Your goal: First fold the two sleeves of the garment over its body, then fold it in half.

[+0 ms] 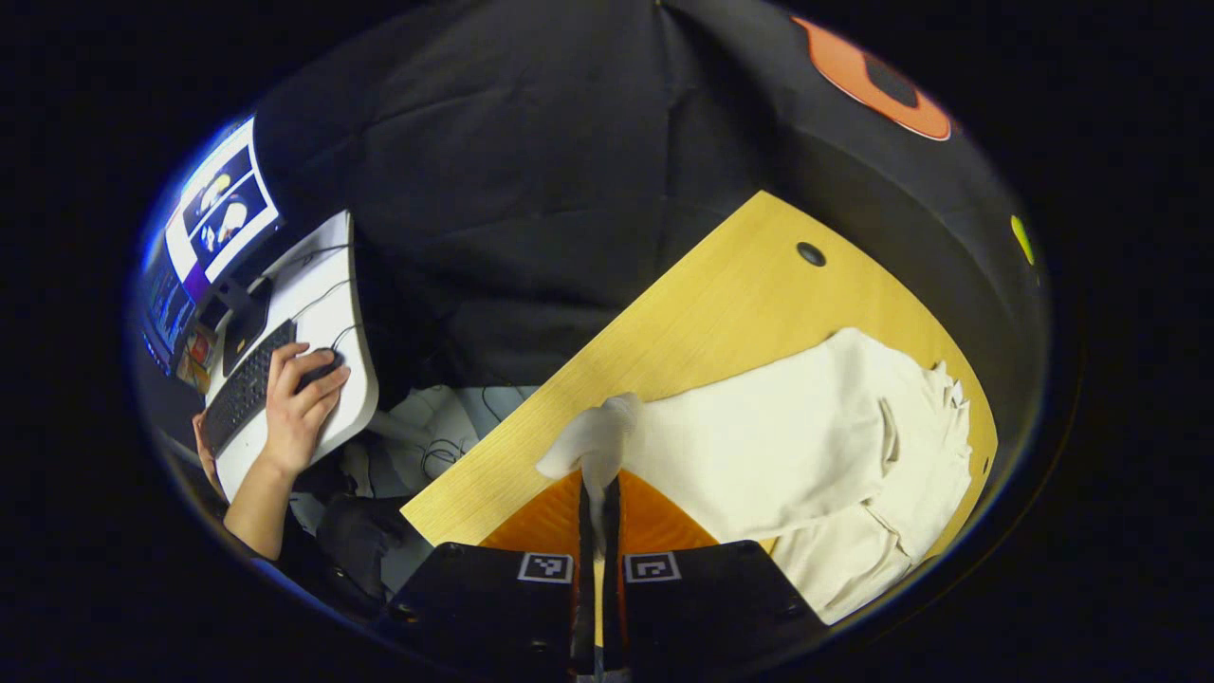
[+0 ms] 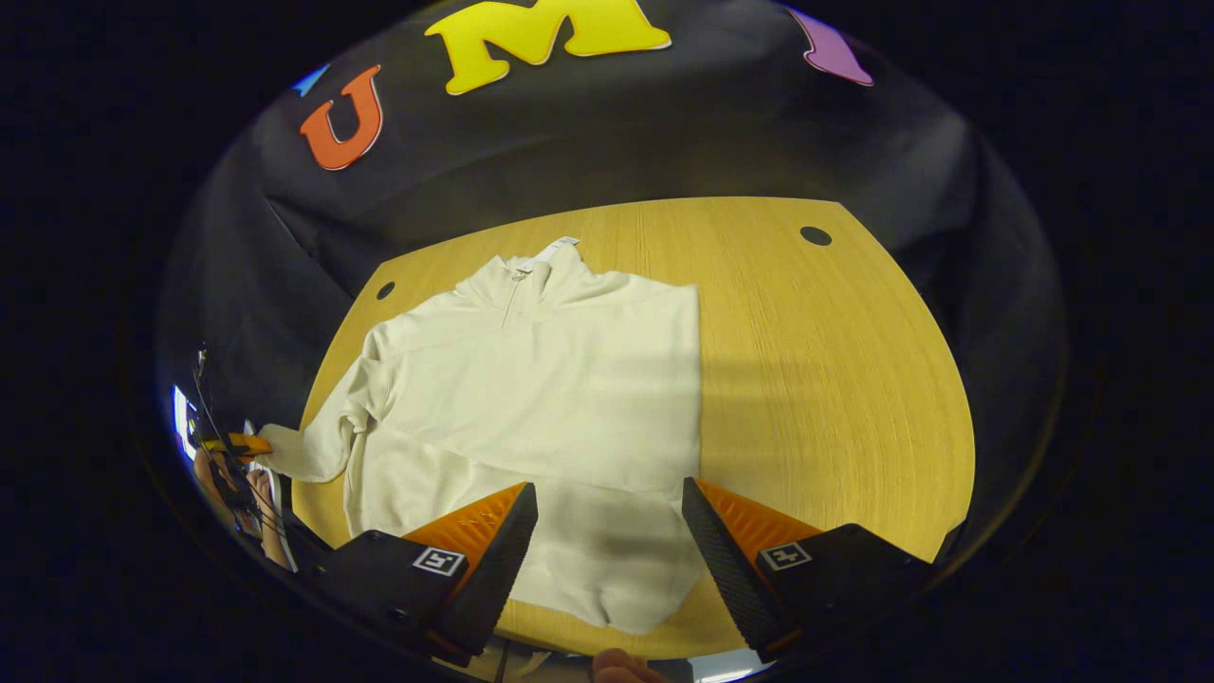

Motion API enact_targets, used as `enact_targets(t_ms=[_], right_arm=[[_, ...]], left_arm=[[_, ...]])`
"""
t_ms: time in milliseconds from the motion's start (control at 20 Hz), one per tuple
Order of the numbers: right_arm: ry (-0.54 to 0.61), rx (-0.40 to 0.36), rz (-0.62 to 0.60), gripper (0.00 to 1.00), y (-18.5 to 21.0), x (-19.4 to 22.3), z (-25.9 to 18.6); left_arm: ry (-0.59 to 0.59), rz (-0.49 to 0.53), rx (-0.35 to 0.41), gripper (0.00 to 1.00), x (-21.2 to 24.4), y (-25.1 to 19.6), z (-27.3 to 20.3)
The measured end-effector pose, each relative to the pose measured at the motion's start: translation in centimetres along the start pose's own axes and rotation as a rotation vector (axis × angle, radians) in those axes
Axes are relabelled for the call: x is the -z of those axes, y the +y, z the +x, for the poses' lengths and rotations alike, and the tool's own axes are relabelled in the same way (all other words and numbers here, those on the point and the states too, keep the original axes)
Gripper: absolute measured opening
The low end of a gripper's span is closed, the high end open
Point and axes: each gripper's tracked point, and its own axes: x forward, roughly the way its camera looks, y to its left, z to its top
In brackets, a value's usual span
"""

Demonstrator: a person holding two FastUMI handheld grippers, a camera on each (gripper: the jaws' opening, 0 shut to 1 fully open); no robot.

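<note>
At the lower left of the right gripper view, the left gripper had its jaws clenched on the cuff of the sleeve, stretched out past the tabletop edge. The garment lay mid-frame, collar toward the top, its right edge already straight. The right gripper hovered at the hem, jaws released.

Wooden table before black cloth wall; white desk aside.
</note>
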Motion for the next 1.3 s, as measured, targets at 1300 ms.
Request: enact_targets(t_ms=[1300], right_arm=[[0.022, 0.096, 0.023, 0.92, -17.0, 3.3, -3.7]], left_arm=[[0.045, 0.537, 0.413, 0.06, 10.6, -56.6, -10.5]])
